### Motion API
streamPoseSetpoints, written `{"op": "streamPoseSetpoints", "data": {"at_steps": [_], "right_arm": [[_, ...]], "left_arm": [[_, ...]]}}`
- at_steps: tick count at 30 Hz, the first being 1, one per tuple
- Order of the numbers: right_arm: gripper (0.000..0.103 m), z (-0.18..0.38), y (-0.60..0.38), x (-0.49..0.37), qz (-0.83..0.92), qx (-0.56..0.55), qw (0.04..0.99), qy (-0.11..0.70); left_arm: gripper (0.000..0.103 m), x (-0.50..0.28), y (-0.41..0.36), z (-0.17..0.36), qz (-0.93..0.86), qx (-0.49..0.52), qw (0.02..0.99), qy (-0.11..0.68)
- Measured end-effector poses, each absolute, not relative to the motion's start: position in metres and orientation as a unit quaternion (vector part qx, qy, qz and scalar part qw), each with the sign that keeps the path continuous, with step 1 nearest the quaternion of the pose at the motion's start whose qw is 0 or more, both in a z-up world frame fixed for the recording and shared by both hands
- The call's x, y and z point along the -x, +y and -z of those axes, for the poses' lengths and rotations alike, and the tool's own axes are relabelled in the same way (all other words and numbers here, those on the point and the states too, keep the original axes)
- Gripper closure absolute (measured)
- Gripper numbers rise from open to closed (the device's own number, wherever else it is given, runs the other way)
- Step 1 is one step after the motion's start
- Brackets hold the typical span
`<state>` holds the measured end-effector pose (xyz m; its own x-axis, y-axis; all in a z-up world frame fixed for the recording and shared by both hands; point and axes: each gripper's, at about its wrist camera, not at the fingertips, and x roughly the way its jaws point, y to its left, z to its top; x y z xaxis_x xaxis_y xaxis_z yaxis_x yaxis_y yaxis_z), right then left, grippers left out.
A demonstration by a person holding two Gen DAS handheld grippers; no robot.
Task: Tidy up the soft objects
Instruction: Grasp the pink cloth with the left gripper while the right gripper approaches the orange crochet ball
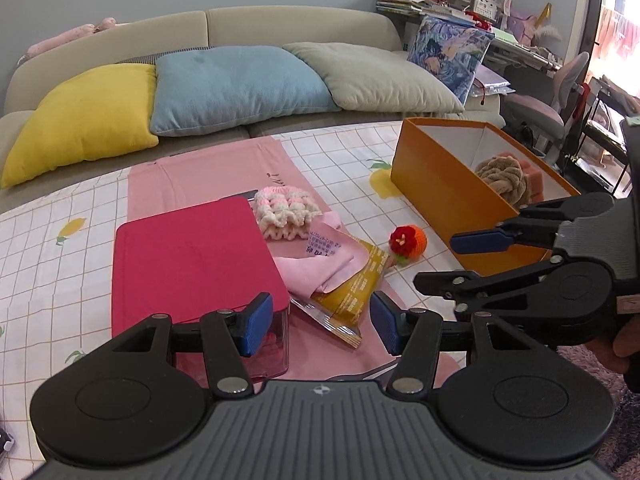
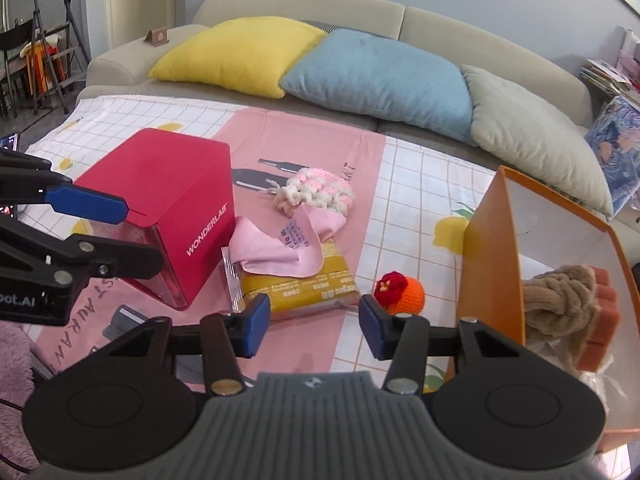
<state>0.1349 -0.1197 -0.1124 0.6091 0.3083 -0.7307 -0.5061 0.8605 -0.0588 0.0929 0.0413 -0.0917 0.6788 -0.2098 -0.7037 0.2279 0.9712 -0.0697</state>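
An orange box (image 1: 448,200) (image 2: 492,264) stands on the right and holds a beige knotted plush (image 1: 500,178) (image 2: 560,300) and an orange spongy block (image 2: 604,312). On the cloth lie a crocheted orange ball with a red flower (image 1: 408,242) (image 2: 400,288), a pink-and-white knitted piece (image 1: 286,210) (image 2: 320,190), and a pink cloth (image 1: 320,268) (image 2: 280,240) draped over a yellow snack packet (image 1: 352,296) (image 2: 304,284). My left gripper (image 1: 320,322) (image 2: 120,232) hovers open just short of the packet. My right gripper (image 2: 314,324) (image 1: 456,262) is open, near the ball, gripping nothing.
A red WONDERLAB box (image 1: 192,264) (image 2: 176,208) stands left of the pile on a pink mat (image 2: 304,148). Behind the table's checked cloth (image 1: 340,148) is a sofa with yellow (image 1: 80,120), blue (image 1: 236,88) and grey-green (image 1: 380,76) cushions. A desk and chair (image 1: 560,92) are at the far right.
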Motion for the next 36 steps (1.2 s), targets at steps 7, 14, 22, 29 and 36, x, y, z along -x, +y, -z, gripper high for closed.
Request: {"op": "streamPoseSetpoints", "data": {"at_steps": [7,14,22,29,36], "right_arm": [[0.062,0.123,-0.118,-0.155,-0.232,0.139,0.881,0.388],[0.063,0.135,-0.122,-0.178,-0.226,0.137,0.875,0.407],[0.067,0.145,-0.138,-0.188,-0.22,0.125,0.875,0.413],[0.067,0.151,-0.143,-0.192,-0.227,0.136,0.872,0.411],[0.067,0.158,-0.148,-0.196,-0.222,0.134,0.874,0.41]], "left_arm": [[0.037,-0.103,0.032,0.095,0.137,-0.043,0.91,0.389],[0.038,-0.123,0.013,0.091,0.156,-0.089,0.902,0.392],[0.038,-0.171,-0.013,0.111,0.184,-0.143,0.861,0.452],[0.038,-0.217,-0.025,0.139,0.209,-0.17,0.801,0.534],[0.04,-0.24,-0.033,0.161,0.209,-0.204,0.762,0.578]]}}
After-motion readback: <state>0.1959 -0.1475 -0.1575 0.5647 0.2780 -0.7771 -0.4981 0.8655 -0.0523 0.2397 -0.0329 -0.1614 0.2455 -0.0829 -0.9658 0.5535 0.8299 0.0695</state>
